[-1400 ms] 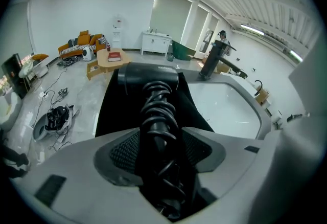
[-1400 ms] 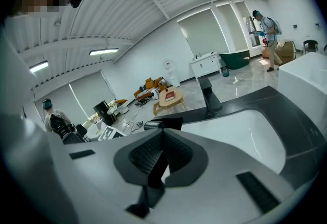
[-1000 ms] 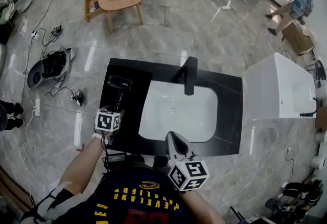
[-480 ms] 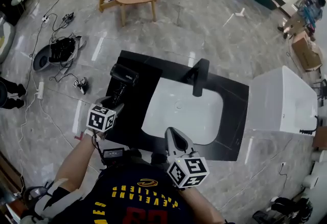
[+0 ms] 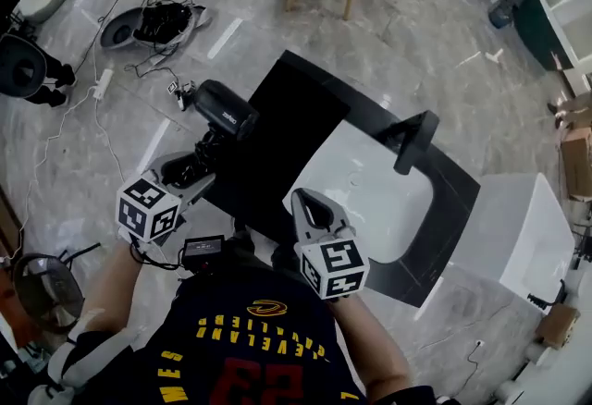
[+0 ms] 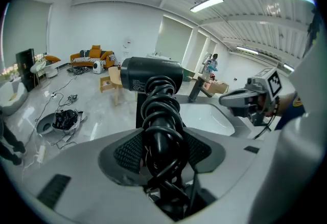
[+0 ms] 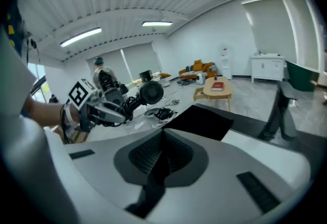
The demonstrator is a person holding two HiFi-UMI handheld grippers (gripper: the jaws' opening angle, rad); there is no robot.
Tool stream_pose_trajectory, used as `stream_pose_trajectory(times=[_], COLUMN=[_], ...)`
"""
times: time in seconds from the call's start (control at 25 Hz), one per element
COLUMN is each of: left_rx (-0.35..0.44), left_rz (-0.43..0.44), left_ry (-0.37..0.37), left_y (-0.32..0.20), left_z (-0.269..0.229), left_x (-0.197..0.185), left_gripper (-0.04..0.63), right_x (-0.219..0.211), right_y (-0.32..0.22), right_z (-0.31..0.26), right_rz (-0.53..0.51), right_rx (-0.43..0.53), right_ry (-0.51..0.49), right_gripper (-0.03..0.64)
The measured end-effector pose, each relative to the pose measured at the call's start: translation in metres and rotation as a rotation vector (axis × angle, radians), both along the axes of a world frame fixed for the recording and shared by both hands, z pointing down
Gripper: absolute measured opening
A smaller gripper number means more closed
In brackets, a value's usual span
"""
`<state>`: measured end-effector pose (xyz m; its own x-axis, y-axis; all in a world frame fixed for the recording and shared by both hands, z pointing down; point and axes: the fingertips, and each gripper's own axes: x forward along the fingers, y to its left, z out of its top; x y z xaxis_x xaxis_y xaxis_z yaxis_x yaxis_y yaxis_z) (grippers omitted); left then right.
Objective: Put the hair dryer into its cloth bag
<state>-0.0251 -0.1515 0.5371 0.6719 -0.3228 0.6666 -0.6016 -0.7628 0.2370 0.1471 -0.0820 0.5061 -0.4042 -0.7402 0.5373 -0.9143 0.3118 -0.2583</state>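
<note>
left claw (image 5: pixel 191 168) grips the hair dryer (image 5: pixel 225 110) by its cord-wrapped handle, left of the sink (image 5: pixel 370 200) — coils may slip. right claw (image 5: pixel 311 209), pinched closed and empty, can't yet spread the cloth bag (image 5: pixel 277 130) beside the sink.

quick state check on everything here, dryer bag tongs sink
hair dryer: off the counter, cord coiled round its handle, gripped by the handle
left tongs: shut on the hair dryer's handle
right tongs: shut, empty
cloth bag: lying flat on the counter, beside the sink, not held
sink: empty, no water visible
</note>
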Motion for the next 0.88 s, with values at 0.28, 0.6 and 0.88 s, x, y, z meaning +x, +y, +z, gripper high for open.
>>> stream_pose_trajectory(times=[0.28,0.6,0.88], left_rx=[-0.013,-0.122,-0.219], left_rz=[-0.02,-0.003,0.084], left_ry=[-0.07,-0.182,-0.199], left_y=[0.078,0.158,0.216], left_z=[0.006,0.057,0.086], left_x=[-0.069,-0.109,-0.11], left_gripper=[0.227,0.227,0.227], right_x=[-0.08,-0.123,-0.137], right_y=[-0.005,-0.017,-0.012], right_z=[0.055,0.134,0.176], right_rz=[-0.501,-0.959,-1.158], right_rx=[-0.027,-0.103,-0.098], right_ry=[0.3,0.771,1.002], right_gripper=[0.035,0.123,0.14])
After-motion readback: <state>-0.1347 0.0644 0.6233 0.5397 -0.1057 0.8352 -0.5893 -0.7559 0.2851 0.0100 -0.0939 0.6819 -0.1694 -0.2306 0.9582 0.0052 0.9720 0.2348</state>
